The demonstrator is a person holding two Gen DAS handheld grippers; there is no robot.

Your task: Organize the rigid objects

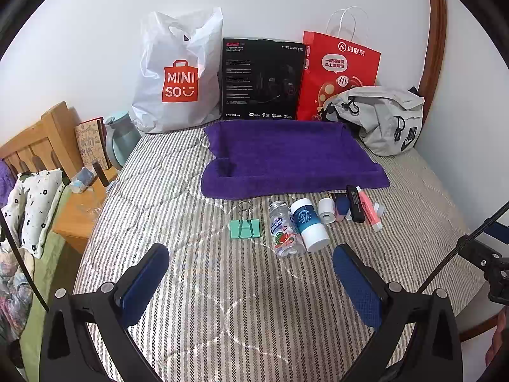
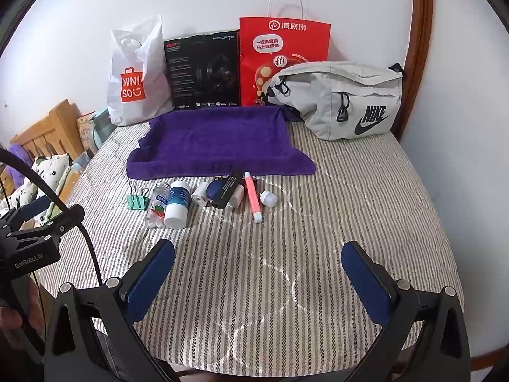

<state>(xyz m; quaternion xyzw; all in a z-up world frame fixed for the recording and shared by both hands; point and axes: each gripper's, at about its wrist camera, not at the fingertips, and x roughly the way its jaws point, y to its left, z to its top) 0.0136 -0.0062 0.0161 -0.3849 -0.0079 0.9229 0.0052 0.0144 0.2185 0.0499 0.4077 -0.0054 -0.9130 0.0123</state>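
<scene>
Small items lie in a row on the striped bedspread in front of a purple towel [image 1: 286, 156] [image 2: 216, 140]. From left: a mint binder clip [image 1: 245, 227] [image 2: 137, 202], a clear candy bottle [image 1: 284, 230] [image 2: 159, 205], a white and blue tube [image 1: 310, 224] [image 2: 178, 203], a small white roll [image 1: 326, 210] [image 2: 199, 193], a dark blue piece [image 1: 343, 205], a black bar [image 1: 355, 203] [image 2: 227, 189], a pink highlighter [image 1: 369, 208] [image 2: 253, 199] and a small white cap [image 2: 268, 198]. My left gripper [image 1: 251, 264] is open, short of the bottles. My right gripper [image 2: 257, 261] is open over bare bedspread.
Against the wall stand a white Miniso bag [image 1: 178, 73] [image 2: 133, 76], a black box [image 1: 262, 79] [image 2: 203, 73] and a red paper bag [image 1: 337, 63] [image 2: 280, 54]. A grey Nike waist bag [image 1: 381, 117] [image 2: 343, 102] lies at right. A wooden nightstand [image 1: 79, 216] stands left of the bed.
</scene>
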